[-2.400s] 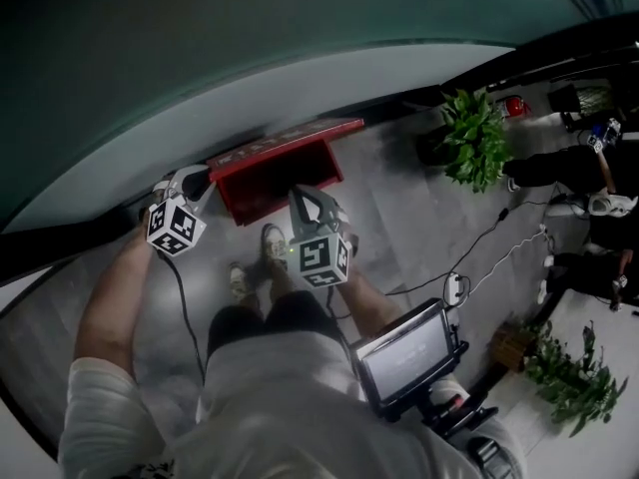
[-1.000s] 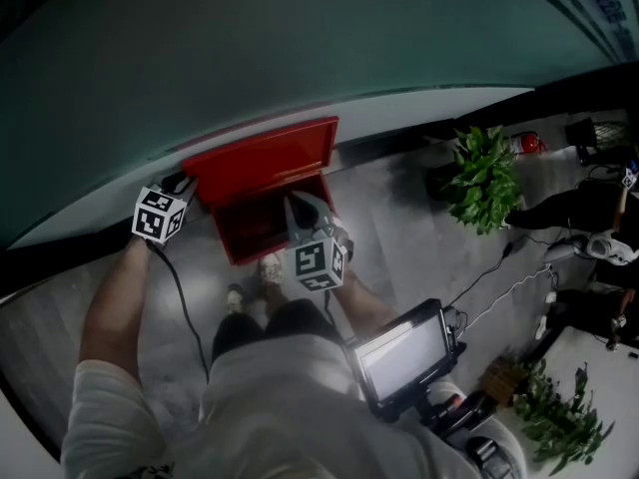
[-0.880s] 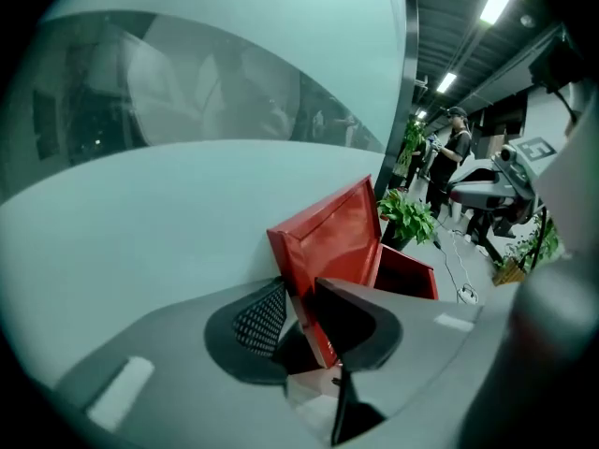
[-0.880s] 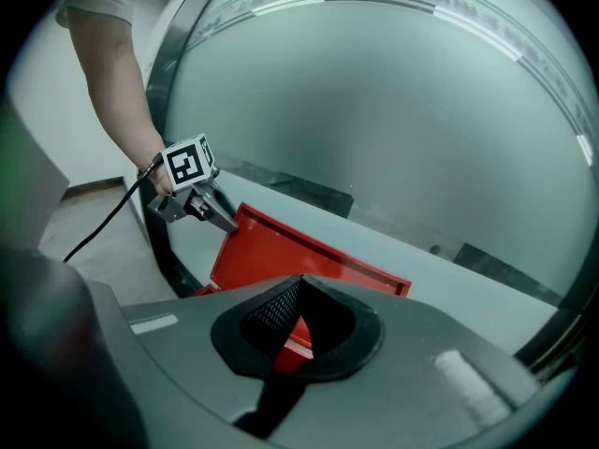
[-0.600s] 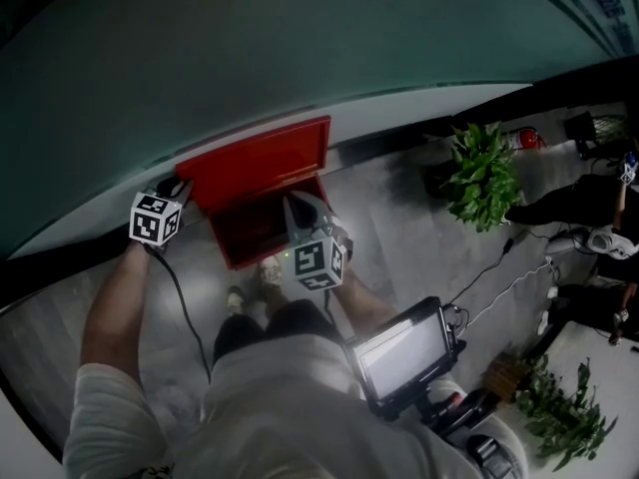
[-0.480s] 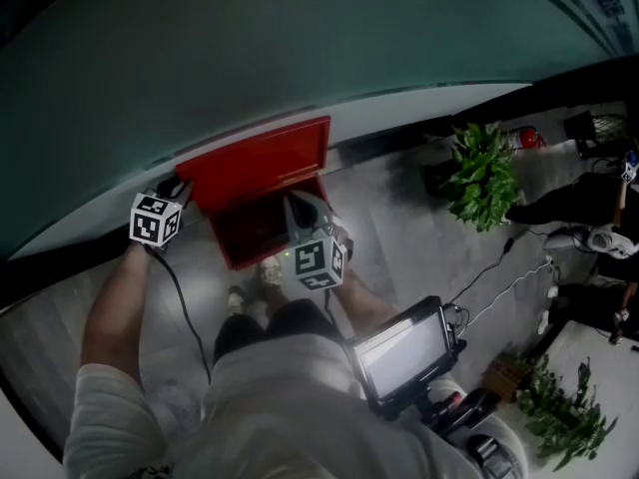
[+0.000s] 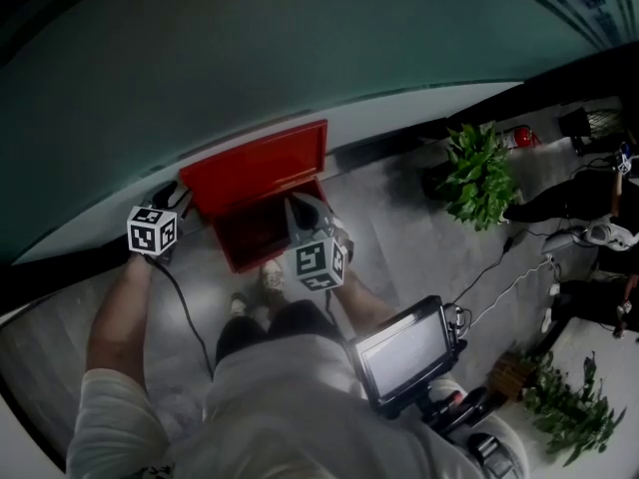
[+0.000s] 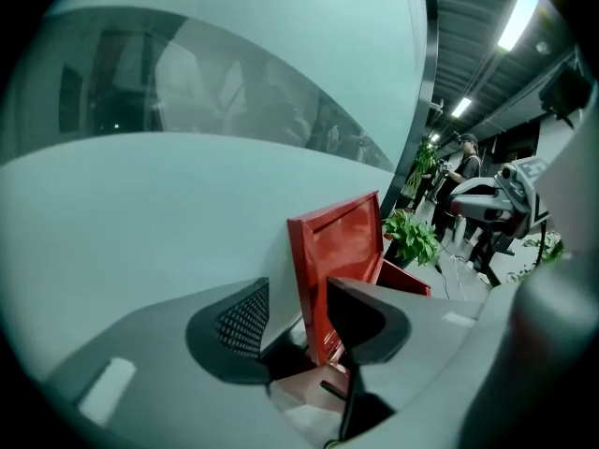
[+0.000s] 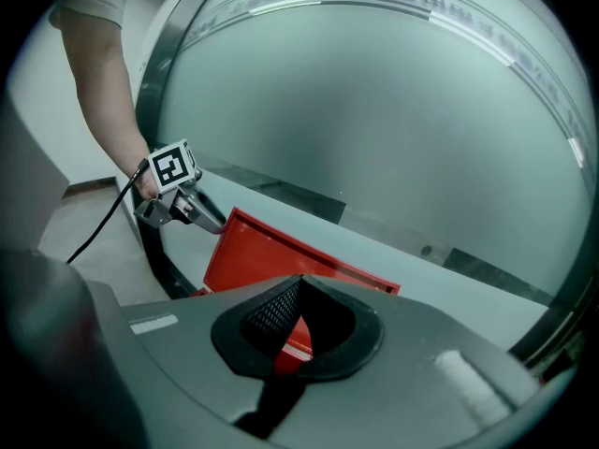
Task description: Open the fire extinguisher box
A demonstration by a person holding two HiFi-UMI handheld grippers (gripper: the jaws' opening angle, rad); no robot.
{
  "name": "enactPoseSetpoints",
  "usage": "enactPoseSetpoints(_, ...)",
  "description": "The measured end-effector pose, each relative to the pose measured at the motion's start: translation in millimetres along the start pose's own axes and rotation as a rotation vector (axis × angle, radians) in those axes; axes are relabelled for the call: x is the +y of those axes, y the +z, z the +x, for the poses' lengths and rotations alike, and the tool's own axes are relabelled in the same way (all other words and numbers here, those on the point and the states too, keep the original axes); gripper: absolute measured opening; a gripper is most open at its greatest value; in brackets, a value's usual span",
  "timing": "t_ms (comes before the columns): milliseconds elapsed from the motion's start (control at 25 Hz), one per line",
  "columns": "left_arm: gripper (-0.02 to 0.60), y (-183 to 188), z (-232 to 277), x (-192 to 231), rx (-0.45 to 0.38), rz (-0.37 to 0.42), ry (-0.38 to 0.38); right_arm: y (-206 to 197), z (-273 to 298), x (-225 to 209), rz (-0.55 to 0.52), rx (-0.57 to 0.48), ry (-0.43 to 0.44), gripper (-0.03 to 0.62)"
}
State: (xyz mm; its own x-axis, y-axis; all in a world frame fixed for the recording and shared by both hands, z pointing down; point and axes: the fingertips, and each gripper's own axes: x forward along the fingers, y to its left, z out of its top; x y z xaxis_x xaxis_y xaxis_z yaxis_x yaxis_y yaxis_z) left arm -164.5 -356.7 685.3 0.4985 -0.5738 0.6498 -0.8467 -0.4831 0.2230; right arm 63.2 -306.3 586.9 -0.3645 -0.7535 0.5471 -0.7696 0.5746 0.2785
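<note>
The red fire extinguisher box [image 7: 255,230] stands on the floor against the glass wall. Its lid [image 7: 262,163] is swung up and leans near the wall. My left gripper [image 7: 178,200] is at the lid's left edge. In the left gripper view the lid [image 8: 342,246] stands edge-on between the fingers of the left gripper [image 8: 298,293]; the jaws are opening and a gap shows beside the left pad. My right gripper [image 7: 303,208] hangs over the box's right front, its tips together with nothing held. The right gripper view shows the right gripper [image 9: 298,286], the lid [image 9: 271,260] and the left gripper [image 9: 217,224] at the lid's corner.
A potted plant [image 7: 477,173] and a red extinguisher [image 7: 516,138] stand to the right along the wall. Cables [image 7: 479,262] run across the floor toward people [image 7: 569,193] at the far right. A screen [image 7: 407,355] hangs at the person's waist; shoes [image 7: 268,279] stand just before the box.
The lid has swung from partly raised to upright by the wall. In the last half second the left gripper has slipped slightly down and left from the lid's edge.
</note>
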Motion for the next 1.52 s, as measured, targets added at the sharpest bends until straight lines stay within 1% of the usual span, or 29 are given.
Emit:
enactPoseSetpoints(160,0.170,3.9,-24.8,-5.3,-0.054,0.006,0.033,10.1,-7.8,4.2,0.008,-0.011,-0.016,0.014)
enactPoseSetpoints(200,0.155,7.1,-34.2,-8.9,-0.076,0.011,0.044,14.8,-11.4,6.1,0.014,-0.015,-0.020,0.014)
enactPoseSetpoints(320,0.076,23.1,-68.7,-20.1,-0.165,0.017,0.086,35.8,-22.9,12.6,0.032,-0.035,-0.036,0.014)
enactPoseSetpoints(400,0.024,34.7,-90.6,-31.5,-0.226,0.014,0.100,48.8,-31.2,16.7,0.045,-0.050,-0.046,0.014)
enactPoseSetpoints(480,0.003,42.3,-117.1,-48.3,-0.279,0.010,0.092,60.9,-46.3,24.3,0.061,-0.063,-0.056,0.014)
enactPoseSetpoints(640,0.003,48.9,-186.7,-90.2,-0.370,0.013,0.042,87.1,-95.1,51.7,0.106,-0.091,-0.073,0.014)
enactPoseSetpoints(760,0.002,54.4,-191.9,-119.0,-0.416,0.028,-0.004,80.3,-107.4,49.1,0.147,-0.102,-0.082,0.014)
enactPoseSetpoints(840,0.002,56.1,-195.4,-136.3,-0.437,0.042,-0.030,76.2,-116.0,50.0,0.166,-0.111,-0.084,0.014)
enactPoseSetpoints(920,0.002,49.0,-208.5,-151.9,-0.447,0.044,-0.044,72.7,-130.8,62.0,0.176,-0.111,-0.075,0.014)
enactPoseSetpoints(1080,0.002,27.5,-206.0,-172.3,-0.444,0.008,-0.048,53.5,-139.5,71.9,0.185,-0.113,-0.046,0.014)
enactPoseSetpoints(1120,0.002,21.3,-213.8,-182.8,-0.443,0.006,-0.047,52.8,-150.9,76.9,0.193,-0.115,-0.036,0.014)
enactPoseSetpoints(1240,0.002,6.4,-252.7,-220.6,-0.448,0.015,-0.025,59.0,-196.8,93.4,0.214,-0.141,-0.001,0.014)
enactPoseSetpoints(1360,0.002,-4.7,-266.4,-250.4,-0.461,0.011,0.005,53.5,-222.2,94.7,0.258,-0.177,0.026,0.014)
enactPoseSetpoints(1520,0.002,-20.5,-287.8,-290.8,-0.491,-0.014,0.058,32.5,-257.8,91.8,0.223,-0.182,0.053,0.014)
